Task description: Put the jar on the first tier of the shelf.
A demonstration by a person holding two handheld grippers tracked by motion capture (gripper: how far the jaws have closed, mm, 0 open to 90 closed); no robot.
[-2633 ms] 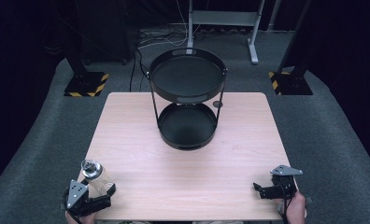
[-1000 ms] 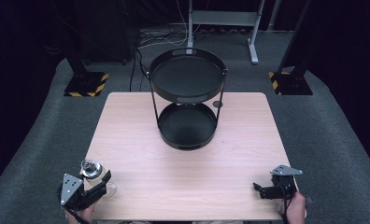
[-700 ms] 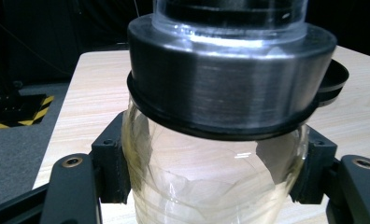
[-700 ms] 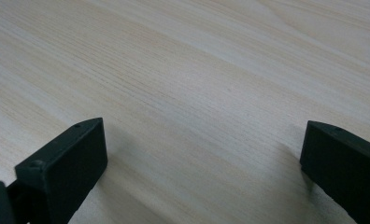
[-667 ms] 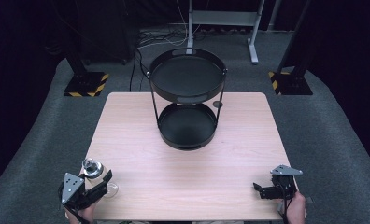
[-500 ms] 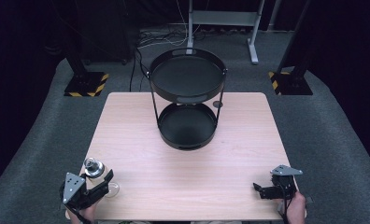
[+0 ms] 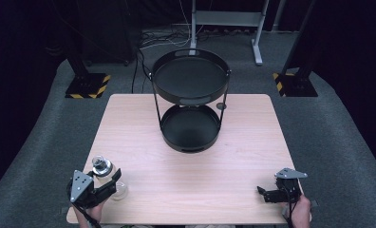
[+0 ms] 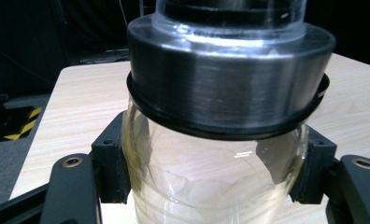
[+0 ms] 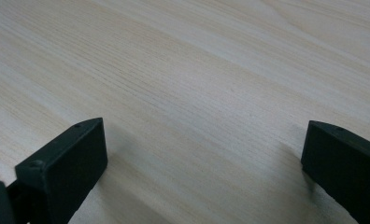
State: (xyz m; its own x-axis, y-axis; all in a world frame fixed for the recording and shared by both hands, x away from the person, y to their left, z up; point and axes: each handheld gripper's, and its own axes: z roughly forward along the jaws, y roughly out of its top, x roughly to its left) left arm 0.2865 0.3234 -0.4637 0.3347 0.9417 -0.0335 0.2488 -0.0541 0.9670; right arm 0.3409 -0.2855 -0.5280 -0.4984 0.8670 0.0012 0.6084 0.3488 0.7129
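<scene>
Down at the lower left of the high view we find our left gripper (image 7: 111, 183) clamped on the clear, seemingly empty glass jar (image 7: 105, 175) with its metal lid, standing between the jaws, while the right gripper (image 7: 263, 192), lower right, rests wide apart holding nothing on the table (image 7: 191, 180).

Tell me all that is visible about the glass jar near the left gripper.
The glass jar is clear, round-bodied and looks empty. A dark metal-looking collar circles its neck, with a clear top above. It stands at the table's near left corner; upright or tilted, I cannot tell. The left gripper is shut on its body, one pad on each side.
</scene>
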